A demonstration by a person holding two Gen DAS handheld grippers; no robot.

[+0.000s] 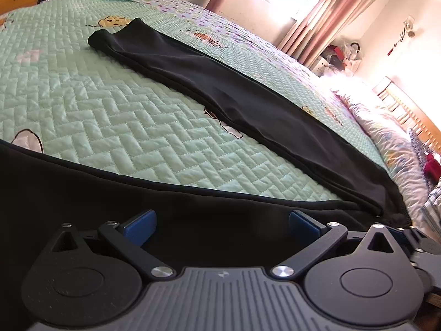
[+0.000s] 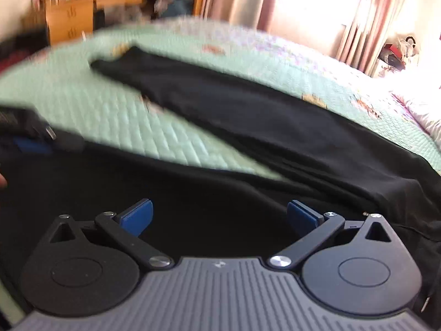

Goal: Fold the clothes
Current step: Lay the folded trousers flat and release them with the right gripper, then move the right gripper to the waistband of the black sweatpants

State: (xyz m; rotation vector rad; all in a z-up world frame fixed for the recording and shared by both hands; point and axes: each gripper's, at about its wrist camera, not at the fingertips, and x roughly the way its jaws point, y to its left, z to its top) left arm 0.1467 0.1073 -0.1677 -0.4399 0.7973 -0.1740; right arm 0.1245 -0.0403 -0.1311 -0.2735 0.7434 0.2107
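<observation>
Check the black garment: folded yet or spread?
Spread. The black garment lies laid out flat along the green quilt, one long section stretching away, no fold visible.

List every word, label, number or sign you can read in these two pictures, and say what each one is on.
No readable text in either picture.
Left gripper base: small embossed logo, no letters.
Right gripper base: same logo, blurred.
Bedspread: cartoon drawings only.
Black trousers: no label showing.

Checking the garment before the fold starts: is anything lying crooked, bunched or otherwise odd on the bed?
The black trousers lie splayed, one leg running away at an angle across the green quilt, its far cuff slightly rumpled. No damage or spill shows. Both the left gripper and right gripper are open.
</observation>
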